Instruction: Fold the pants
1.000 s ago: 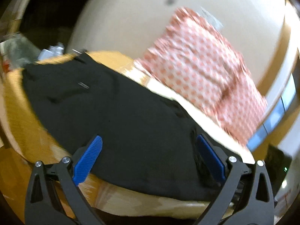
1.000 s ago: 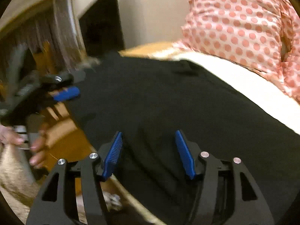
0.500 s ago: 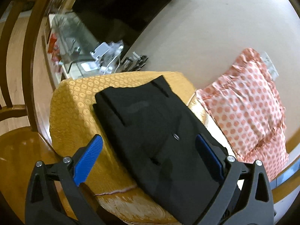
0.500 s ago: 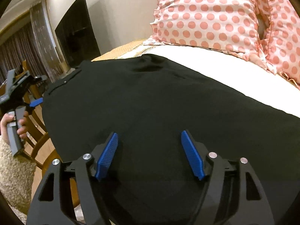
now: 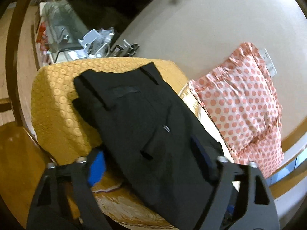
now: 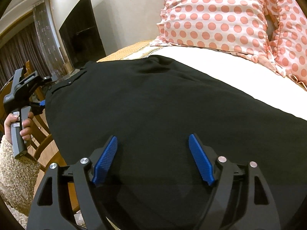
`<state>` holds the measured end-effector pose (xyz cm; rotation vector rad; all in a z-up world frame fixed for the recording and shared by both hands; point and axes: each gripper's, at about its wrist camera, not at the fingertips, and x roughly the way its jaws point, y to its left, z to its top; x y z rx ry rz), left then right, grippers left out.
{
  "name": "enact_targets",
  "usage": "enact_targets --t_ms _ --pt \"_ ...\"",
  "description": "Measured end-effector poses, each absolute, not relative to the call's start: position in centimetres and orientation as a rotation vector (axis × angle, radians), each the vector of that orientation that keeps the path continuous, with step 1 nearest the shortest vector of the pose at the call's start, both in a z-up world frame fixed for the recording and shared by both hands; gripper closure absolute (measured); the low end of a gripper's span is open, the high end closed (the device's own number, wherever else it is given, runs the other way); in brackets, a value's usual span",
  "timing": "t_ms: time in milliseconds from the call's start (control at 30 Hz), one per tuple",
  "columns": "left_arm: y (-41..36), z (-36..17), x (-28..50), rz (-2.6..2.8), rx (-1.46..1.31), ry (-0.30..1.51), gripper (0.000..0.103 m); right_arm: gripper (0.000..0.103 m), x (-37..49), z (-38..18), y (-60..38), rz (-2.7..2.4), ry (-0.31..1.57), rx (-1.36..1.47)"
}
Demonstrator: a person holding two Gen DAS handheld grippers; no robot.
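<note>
Black pants point(image 5: 145, 126) lie flat on a bed, waistband and belt loops toward the yellow patterned end; they fill most of the right wrist view point(image 6: 163, 111). My left gripper point(image 5: 147, 159) is open, hovering above the pants near the waist end, its fingers straddling the fabric without touching. It also shows in the right wrist view point(image 6: 41, 103), hand-held at the pants' left edge. My right gripper point(image 6: 152, 157) is open and empty, just above the middle of the pants.
A pink polka-dot pillow point(image 6: 220, 17) leans on the wall behind the pants, over a white sheet point(image 6: 220, 63). The yellow bedspread point(image 5: 57, 103) ends at a wooden chair point(image 5: 13, 153). A cluttered glass table point(image 5: 63, 30) and a dark TV point(image 6: 80, 36) stand beyond.
My left gripper swung back from the pants toward the waistband end and drew slightly closer. My right gripper steadied over the pants and stays open.
</note>
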<state>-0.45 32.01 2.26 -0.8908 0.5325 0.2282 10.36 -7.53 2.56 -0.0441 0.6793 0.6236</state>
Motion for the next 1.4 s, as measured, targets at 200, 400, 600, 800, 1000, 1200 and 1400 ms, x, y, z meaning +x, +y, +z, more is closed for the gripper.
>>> enact_targets --t_ms 200,400,600,800,1000,1200,1400 --pt "32.7 1.8 -0.3 0.314 -0.864 0.554 0.08 0.024 10.1 2.8 -10.2 0.612 0.67 0.098" --pt "29.0 6.2 0.5 0.364 -0.629 0.522 0.086 0.024 8.6 4.5 -15.7 0.545 0.601 0.206" --pt "20.2 13.2 3.3 0.221 -0.365 0.466 0.092 0.022 6.7 5.2 -22.0 0.429 0.523 0.309" --pt "5.7 17.3 5.9 -0.06 -0.103 0.423 0.092 0.022 4.6 4.6 -27.9 0.3 0.495 0.401" --pt "-10.1 13.0 3.9 -0.428 0.166 0.486 0.092 0.021 2.3 4.2 -33.2 0.165 0.453 0.447" --pt "-15.0 5.6 3.4 -0.544 0.254 0.674 0.092 0.021 1.9 2.7 -36.6 0.084 0.485 0.499" --pt "-14.2 9.6 2.2 -0.533 0.184 0.547 0.092 0.021 2.4 2.2 -36.8 0.078 0.489 0.502"
